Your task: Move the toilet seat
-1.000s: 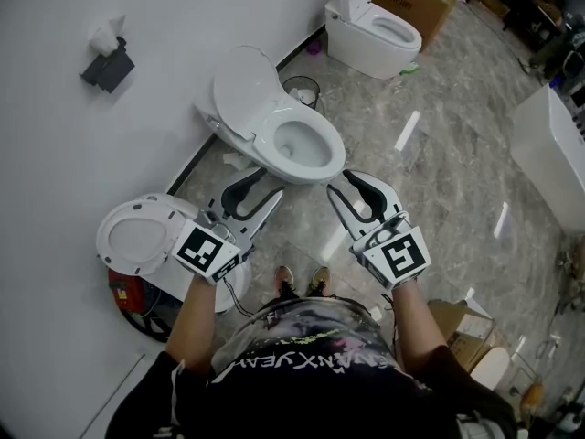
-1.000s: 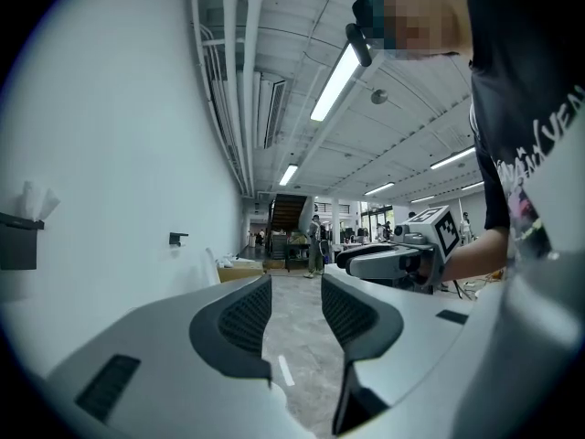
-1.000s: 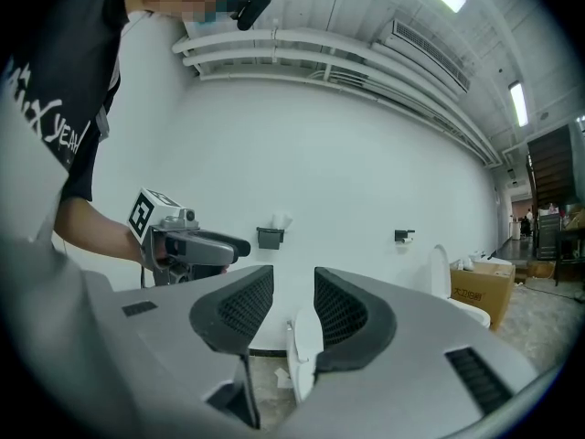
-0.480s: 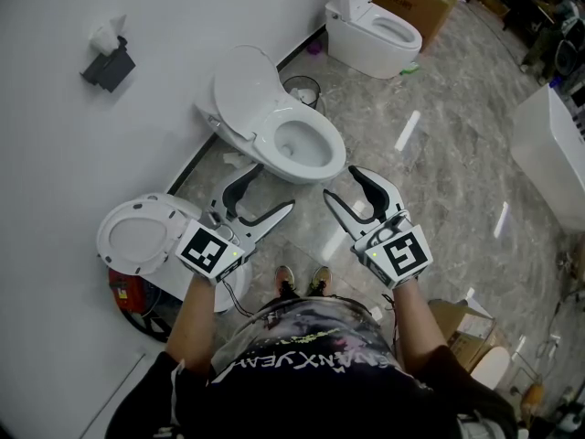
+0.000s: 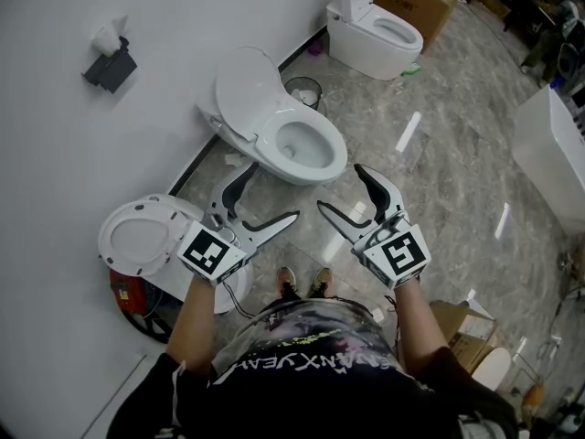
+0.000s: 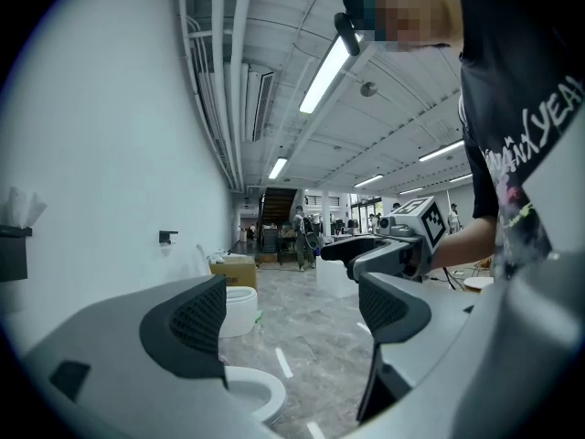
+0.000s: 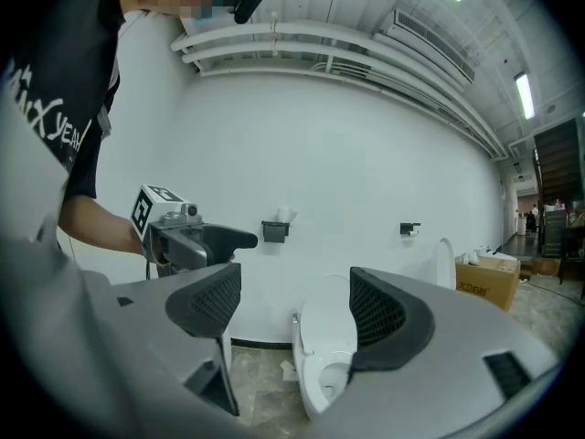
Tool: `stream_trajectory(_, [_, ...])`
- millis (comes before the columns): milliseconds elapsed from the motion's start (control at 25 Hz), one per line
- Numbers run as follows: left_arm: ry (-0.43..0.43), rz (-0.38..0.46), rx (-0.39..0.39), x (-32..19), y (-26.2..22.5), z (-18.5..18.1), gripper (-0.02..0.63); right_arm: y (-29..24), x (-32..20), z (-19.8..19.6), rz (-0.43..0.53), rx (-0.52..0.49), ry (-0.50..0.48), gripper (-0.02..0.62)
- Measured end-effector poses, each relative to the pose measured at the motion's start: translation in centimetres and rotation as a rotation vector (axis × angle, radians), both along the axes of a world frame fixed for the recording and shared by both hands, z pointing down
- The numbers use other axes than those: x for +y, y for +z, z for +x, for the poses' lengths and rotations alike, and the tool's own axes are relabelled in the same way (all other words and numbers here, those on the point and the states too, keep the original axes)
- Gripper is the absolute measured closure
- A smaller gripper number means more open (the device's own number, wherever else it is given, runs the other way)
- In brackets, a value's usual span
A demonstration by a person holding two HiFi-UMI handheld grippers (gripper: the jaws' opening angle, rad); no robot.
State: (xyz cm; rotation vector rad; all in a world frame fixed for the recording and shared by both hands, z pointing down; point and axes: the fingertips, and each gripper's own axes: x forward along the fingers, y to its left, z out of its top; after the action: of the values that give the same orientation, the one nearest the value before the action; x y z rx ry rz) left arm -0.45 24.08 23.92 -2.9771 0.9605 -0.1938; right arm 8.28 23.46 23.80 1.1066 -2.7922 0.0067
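A white toilet (image 5: pixel 297 144) stands by the wall with its lid (image 5: pixel 245 85) raised; I cannot tell whether the seat ring is up with it or down on the bowl. My left gripper (image 5: pixel 271 192) hovers just in front of the bowl, a little left, and its jaws are opening with nothing between them. My right gripper (image 5: pixel 340 187) hangs beside it to the right, jaws also opening and empty. In the right gripper view the toilet (image 7: pixel 322 355) shows far beyond the right gripper (image 7: pixel 294 307). The left gripper (image 6: pixel 292 314) looks over the bowl's rim (image 6: pixel 251 396).
A second toilet (image 5: pixel 137 238) with its seat down stands at the lower left by the wall, a third toilet (image 5: pixel 375 30) at the top. A small bin (image 5: pixel 302 90) sits behind the bowl. A tissue holder (image 5: pixel 108 62) hangs on the wall. A white tub (image 5: pixel 548 154) stands right.
The jaws of both grippers have spread steadily wider. Both hands have stayed almost in place in front of the toilet.
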Motion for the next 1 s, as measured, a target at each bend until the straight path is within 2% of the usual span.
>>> stream_trajectory(120, [0.01, -0.005, -0.024, 0.2, 0.2, 0.4, 0.142, 0.2, 0.1, 0.2, -0.005, 0.016, -0.001, 0.204])
stream_trajectory(320, [0.005, -0.015, -0.074, 0.3, 0.5, 0.5, 0.094, 0.4, 0.4, -0.4, 0.005, 0.034, -0.025, 0.054])
stream_trajectory(440, [0.034, -0.013, -0.057, 0.6, 0.2, 1.1, 0.071, 0.6, 0.5, -0.6, 0.004, 0.043, -0.035, 0.012])
stream_trajectory(1000, [0.009, -0.01, -0.061, 1.1, 0.6, 1.6, 0.055, 0.8, 1.4, 0.3, 0.008, 0.05, -0.038, 0.009])
